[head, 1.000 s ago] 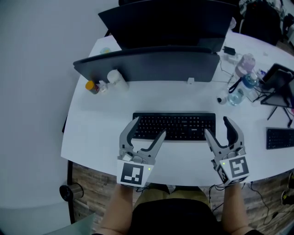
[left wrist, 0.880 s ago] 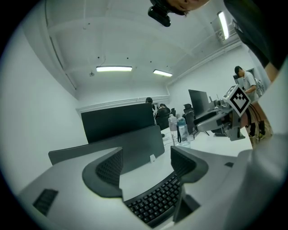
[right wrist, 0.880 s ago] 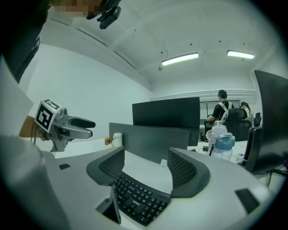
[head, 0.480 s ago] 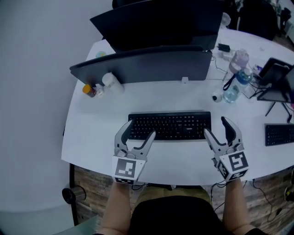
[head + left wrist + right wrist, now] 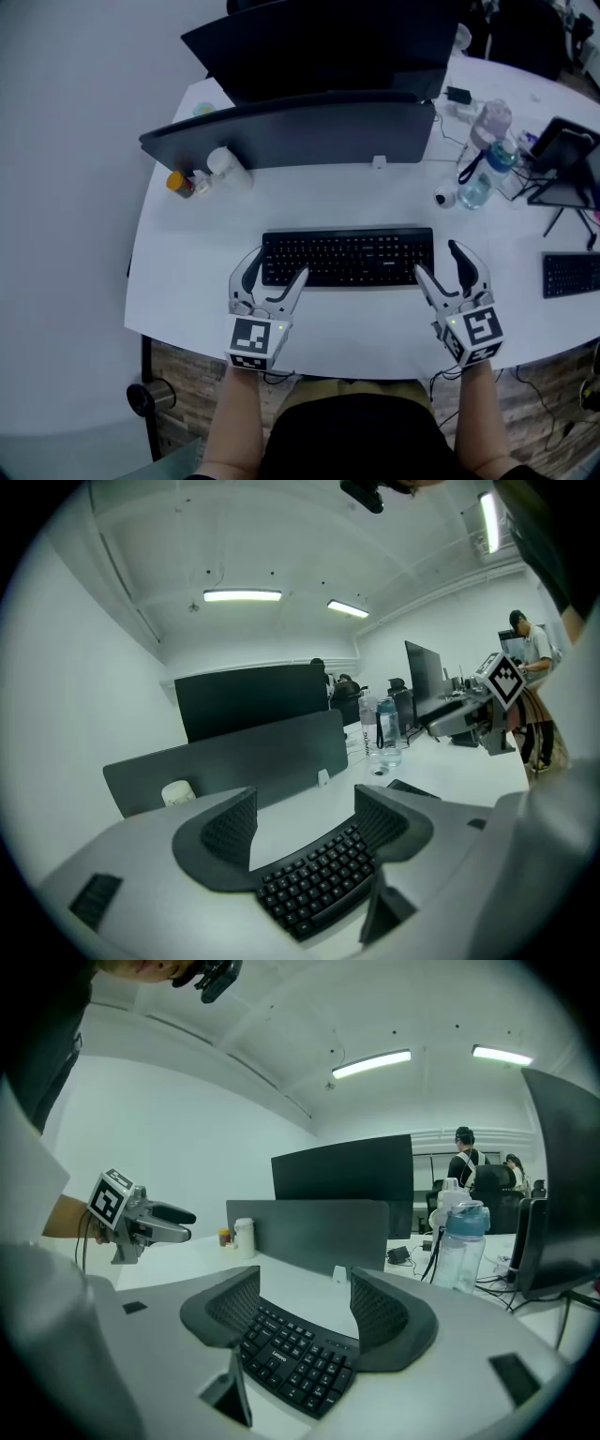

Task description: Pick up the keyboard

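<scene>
keyboard (image 5: pixel 348 257) lies flat on white table (image 5: pixel 183 272), near front edge, grey divider panel (image 5: pixel 291 136) well behind it. left gripper (image 5: pixel 277 267) at its left end, right gripper (image 5: pixel 439 260) at its right end. both jaws spread wide, keyboard end seen between each pair, pads not pressing, nothing pinched.

risks, as i judge:
- body thin and low: pads may close on keys only and slip off.
- one side grips first: keyboard pivots or slides on smooth table.
- uneven lift: it tilts, drops from weaker grip.
</scene>
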Demonstrator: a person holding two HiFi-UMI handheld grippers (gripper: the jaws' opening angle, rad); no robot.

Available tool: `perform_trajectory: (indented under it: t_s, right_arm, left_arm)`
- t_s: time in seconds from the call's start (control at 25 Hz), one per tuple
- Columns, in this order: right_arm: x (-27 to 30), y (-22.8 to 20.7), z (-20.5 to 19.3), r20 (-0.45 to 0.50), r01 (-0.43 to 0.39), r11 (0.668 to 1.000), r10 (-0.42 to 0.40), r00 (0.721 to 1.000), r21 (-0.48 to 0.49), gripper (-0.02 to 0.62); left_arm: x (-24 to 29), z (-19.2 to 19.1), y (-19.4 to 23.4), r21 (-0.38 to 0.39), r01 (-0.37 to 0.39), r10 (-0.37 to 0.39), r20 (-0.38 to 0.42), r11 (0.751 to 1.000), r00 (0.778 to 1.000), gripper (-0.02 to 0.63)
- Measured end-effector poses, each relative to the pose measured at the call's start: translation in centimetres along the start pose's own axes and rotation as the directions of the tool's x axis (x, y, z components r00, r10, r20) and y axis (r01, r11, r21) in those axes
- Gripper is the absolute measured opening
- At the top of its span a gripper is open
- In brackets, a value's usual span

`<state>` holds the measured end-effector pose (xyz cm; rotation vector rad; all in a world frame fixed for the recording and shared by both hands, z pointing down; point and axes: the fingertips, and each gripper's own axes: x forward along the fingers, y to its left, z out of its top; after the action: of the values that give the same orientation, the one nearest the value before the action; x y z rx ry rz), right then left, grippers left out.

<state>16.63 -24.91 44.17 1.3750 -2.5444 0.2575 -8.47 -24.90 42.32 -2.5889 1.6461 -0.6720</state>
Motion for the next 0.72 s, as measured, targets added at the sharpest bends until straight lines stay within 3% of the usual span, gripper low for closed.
perform_trajectory:
  t_s: [0.32, 0.72]
  right_arm:
    - [1.4, -1.6, -2.0, -0.103, 0.038, 0.997, -0.044, 0.994, -0.062, 0.275]
    - [3.2, -3.0, -4.2, -0.173, 0.073, 0.997, -0.076, 0.982, -0.028, 0.275]
  left_arm:
    - [1.6, -3.4, 2.4, -0.051, 0.002, -0.007, -0.086, 0.999, 0.996, 0.344]
    - [3.3, -7.6, 4.4, -0.127, 0.012, -0.035, -0.178, 0.992, 0.983, 0.351]
